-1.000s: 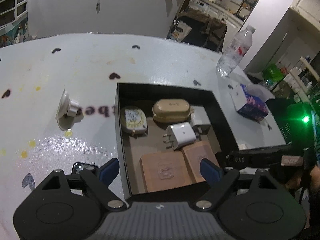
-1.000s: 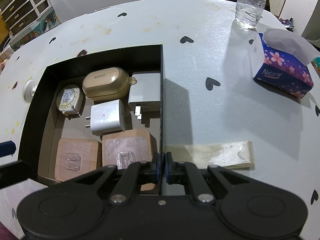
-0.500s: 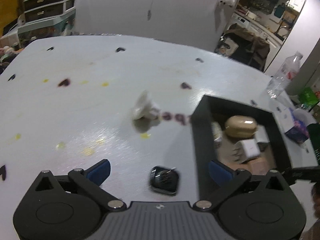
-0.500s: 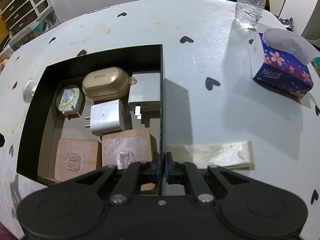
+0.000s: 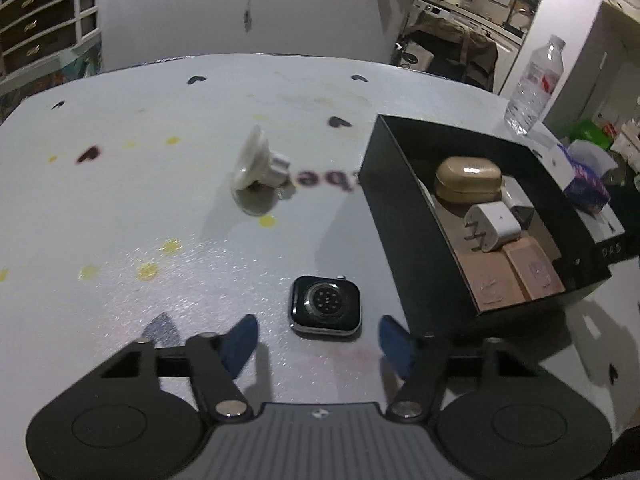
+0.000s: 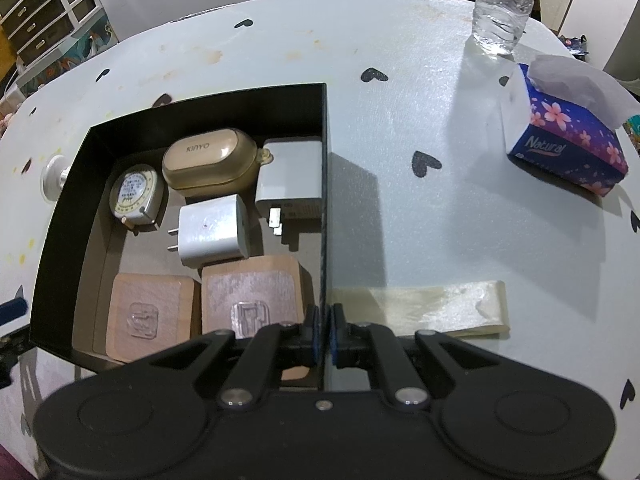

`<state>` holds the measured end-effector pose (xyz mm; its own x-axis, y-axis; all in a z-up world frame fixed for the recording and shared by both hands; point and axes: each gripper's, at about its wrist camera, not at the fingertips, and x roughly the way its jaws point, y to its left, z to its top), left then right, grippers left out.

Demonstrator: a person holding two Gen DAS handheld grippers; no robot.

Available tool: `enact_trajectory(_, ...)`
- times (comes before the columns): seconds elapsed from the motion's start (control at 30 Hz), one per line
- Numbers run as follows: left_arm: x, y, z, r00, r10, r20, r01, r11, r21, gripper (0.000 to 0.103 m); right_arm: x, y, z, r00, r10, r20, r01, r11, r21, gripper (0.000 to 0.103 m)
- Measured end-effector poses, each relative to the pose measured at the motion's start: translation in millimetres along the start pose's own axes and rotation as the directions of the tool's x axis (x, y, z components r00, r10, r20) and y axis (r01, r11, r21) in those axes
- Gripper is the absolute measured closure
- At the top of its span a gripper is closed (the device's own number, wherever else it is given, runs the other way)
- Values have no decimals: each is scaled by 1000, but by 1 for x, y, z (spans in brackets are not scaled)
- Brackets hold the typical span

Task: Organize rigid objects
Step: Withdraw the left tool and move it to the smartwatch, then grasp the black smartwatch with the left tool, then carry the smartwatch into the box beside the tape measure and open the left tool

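The left gripper (image 5: 318,338) hung with its blue fingers spread wide just above the table (image 5: 120,200), the watch body (image 5: 325,305) lying face down between and slightly ahead of the tips. The right gripper (image 6: 323,330) was clamped on the right wall of the black box (image 6: 325,160), steadying it. From the watch, the box sat at about two o'clock and the white suction knob (image 5: 258,168) at eleven o'clock.

The watch looked smooth and low, so a closing pinch set too high might skid off its rounded edge or flick it across the table. A hard tug by the right gripper could tip the light box.

Inside the box were six items: two tan pads (image 6: 150,314), two white chargers (image 6: 214,230), one gold case (image 6: 208,164) and one round dial gauge (image 6: 134,194). Outside it lay one watch and one knob.
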<state>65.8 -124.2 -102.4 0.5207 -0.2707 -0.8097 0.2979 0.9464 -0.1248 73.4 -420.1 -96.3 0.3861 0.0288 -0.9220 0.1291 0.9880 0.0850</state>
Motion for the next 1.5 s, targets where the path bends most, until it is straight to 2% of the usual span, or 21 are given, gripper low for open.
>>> enact_trajectory(0.2, 13, -11, 0, 999, 28, 38, -32, 996, 88, 42, 1, 0, 0, 1000, 1, -2, -1, 1000, 2, 97)
enact_trajectory(0.3, 18, -11, -2, 998, 41, 54, -47, 992, 120, 52, 2, 0, -1, 1000, 1, -5, -1, 1000, 6, 97)
enact_trajectory(0.37, 18, -8, -2, 997, 32, 65, -41, 989, 139, 55, 3, -1, -2, 1000, 1, -7, -1, 1000, 7, 97)
enact_trajectory(0.63, 11, 11, -5, 998, 33, 49, -40, 988, 152, 55, 3, -1, -2, 1000, 1, -7, -1, 1000, 7, 97)
enact_trajectory(0.87, 6, 21, -7, 999, 47, 24, -49, 991, 125, 55, 4, 0, -3, 1000, -2, -8, 2, 1000, 3, 97)
enact_trajectory(1.0, 9, 17, -2, 998, 55, 1, -55, 994, 91, 46, 4, 1, -3, 1000, -5, -7, 5, 1000, 2, 98)
enact_trajectory(1.07, 11, 14, 0, 998, 66, -2, -66, 995, 82, 48, 4, 1, -3, 1000, -4, -6, 4, 1000, 4, 98)
enact_trajectory(1.1, 11, 14, 1, 997, 71, 0, -71, 995, 73, 56, 4, 1, -3, 1000, -4, -5, 4, 1000, 5, 98)
enact_trajectory(1.2, 10, 18, 4, 998, 58, 5, -58, 998, 22, 56, 3, 1, -3, 1000, -7, -3, 7, 1000, 6, 98)
enact_trajectory(1.37, -11, 12, 18, 998, 8, 70, -8, 1000, 3, 56, 2, 2, -3, 1000, -11, -1, 11, 1000, 7, 98)
enact_trajectory(1.5, -29, -2, 40, 989, -55, 135, 56, 998, -2, 56, 2, 2, -4, 1000, -10, 0, 10, 1000, 8, 98)
